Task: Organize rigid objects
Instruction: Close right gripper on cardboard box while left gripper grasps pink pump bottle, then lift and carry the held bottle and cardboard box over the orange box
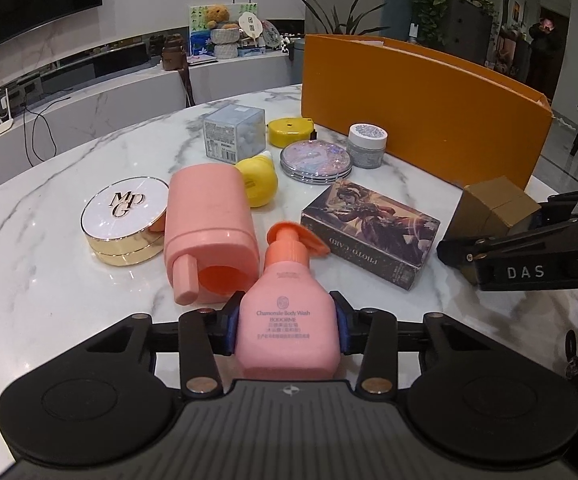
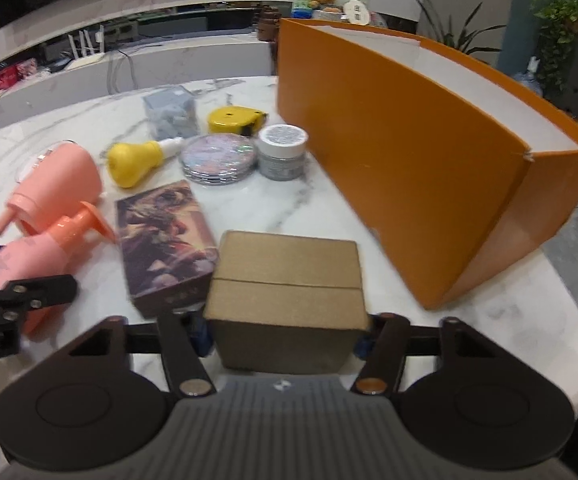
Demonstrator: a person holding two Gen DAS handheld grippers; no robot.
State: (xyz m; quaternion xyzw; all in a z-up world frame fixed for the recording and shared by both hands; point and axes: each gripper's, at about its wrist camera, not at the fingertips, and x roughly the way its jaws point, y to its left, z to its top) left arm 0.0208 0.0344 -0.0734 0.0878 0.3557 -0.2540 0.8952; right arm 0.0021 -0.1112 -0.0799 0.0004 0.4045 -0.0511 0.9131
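Note:
My left gripper (image 1: 287,326) is shut on a pink body wash pump bottle (image 1: 287,320), held upright near the table's front edge. My right gripper (image 2: 285,334) is shut on a small brown cardboard box (image 2: 285,280); the box also shows in the left wrist view (image 1: 493,210). A large orange box (image 1: 421,104) stands open at the back right of the marble table (image 1: 49,240); it fills the right of the right wrist view (image 2: 409,152).
On the table lie a pink container on its side (image 1: 209,224), a gold compact (image 1: 123,220), a photo card box (image 1: 369,228), a yellow bulb bottle (image 1: 257,180), a glitter compact (image 1: 316,158), a grey jar (image 1: 367,146), a yellow tape measure (image 1: 291,131) and a clear cube box (image 1: 235,132).

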